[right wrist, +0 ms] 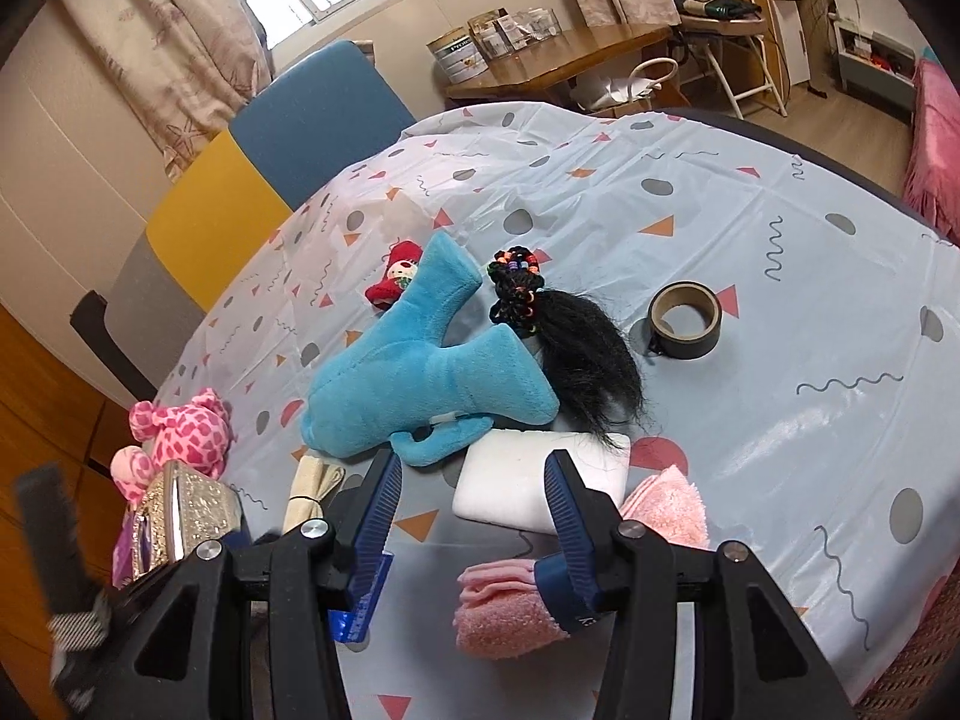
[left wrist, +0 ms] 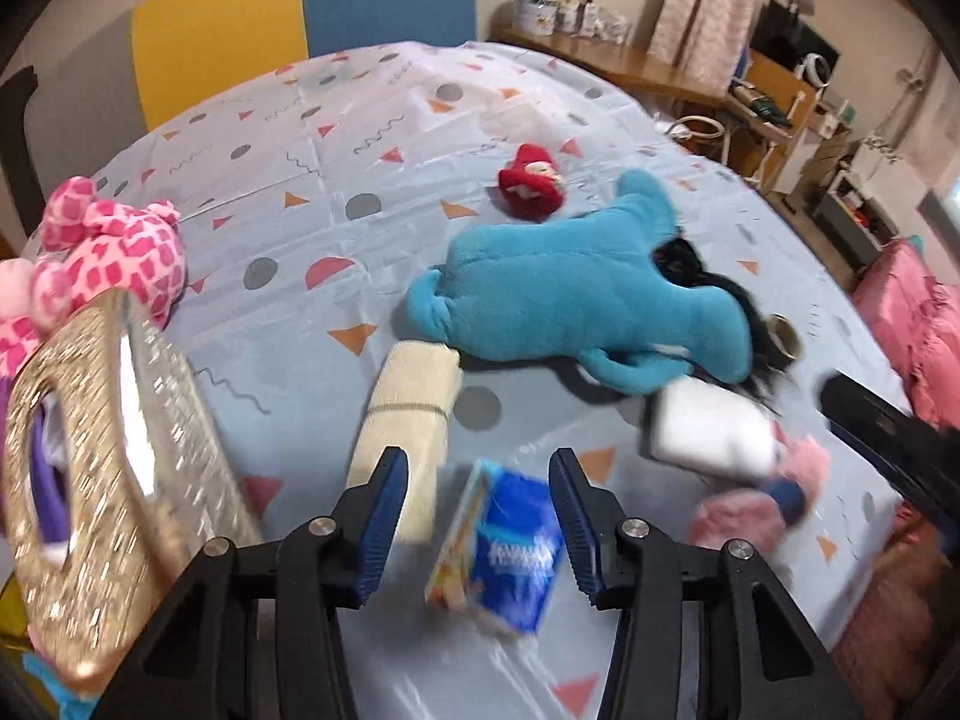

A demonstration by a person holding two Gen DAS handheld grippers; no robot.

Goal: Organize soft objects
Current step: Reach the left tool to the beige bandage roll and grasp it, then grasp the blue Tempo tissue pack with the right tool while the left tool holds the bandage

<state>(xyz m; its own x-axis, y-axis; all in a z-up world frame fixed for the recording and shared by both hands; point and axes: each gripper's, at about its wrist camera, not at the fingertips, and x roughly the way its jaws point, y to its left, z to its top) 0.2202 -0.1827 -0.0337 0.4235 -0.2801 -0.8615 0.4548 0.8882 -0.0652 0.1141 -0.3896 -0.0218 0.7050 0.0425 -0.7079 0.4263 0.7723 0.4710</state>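
Observation:
A blue tissue pack (left wrist: 510,552) lies on the patterned cloth beyond my left gripper (left wrist: 478,455). That gripper's jaws stand apart and do not touch the pack. A cream rolled cloth (left wrist: 408,414) lies by its left finger. A blue plush (right wrist: 420,378), a small red plush (right wrist: 396,282) and a pink spotted plush (right wrist: 186,426) lie further off. My right gripper (right wrist: 473,459) is open over a white foam block (right wrist: 528,480). A pink sock (right wrist: 498,612) with a navy cuff lies below its right finger, and a pink towel (right wrist: 666,504) lies to the right.
A glittery gold tissue box (left wrist: 90,480) stands at the left, close to my left gripper. A black hairpiece (right wrist: 582,354) and a tape roll (right wrist: 684,318) lie behind the plush. Chairs (right wrist: 312,120) stand at the far table edge. A pink blanket (left wrist: 912,312) is to the right.

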